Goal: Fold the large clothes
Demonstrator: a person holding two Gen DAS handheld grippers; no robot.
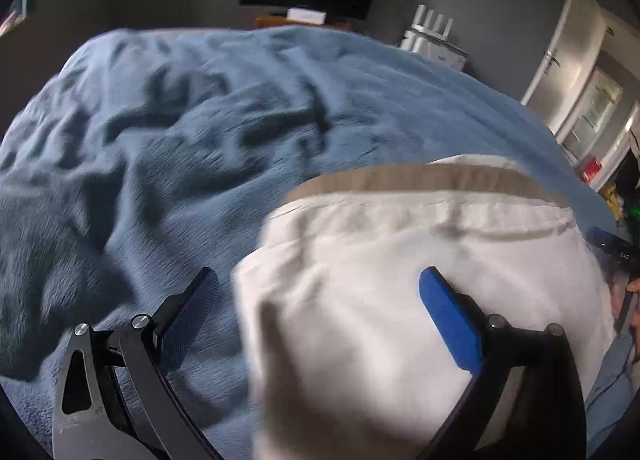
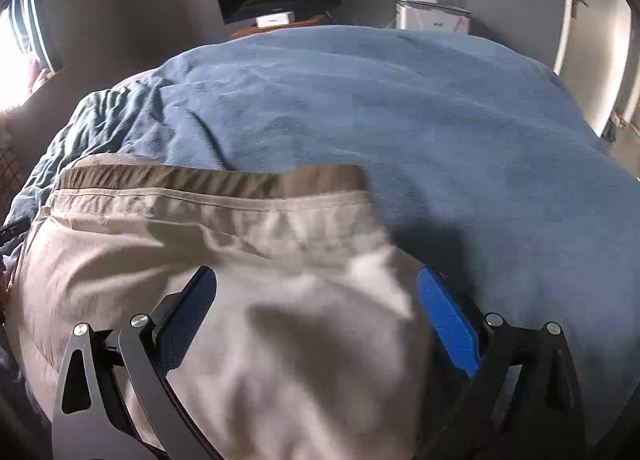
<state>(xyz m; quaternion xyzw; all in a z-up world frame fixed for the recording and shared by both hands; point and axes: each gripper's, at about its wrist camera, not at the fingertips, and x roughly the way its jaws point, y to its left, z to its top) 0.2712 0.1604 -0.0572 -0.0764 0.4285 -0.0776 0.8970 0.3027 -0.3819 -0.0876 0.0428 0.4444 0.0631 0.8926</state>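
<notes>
Both claws stand spread wide, pinching nothing. The left claw (image 1: 320,308) straddles the near left corner of the cream garment (image 1: 420,260); the right claw (image 2: 316,308) straddles its near right corner. The garment lies on the blue blanket (image 2: 400,100) of the bed, its tan band (image 2: 216,180) at twelve o'clock. To fold well, each claw should probably close on all layers at its corner, then lift evenly. Open blanket stretches from ten to two o'clock; the bed's edge falls away near three.
</notes>
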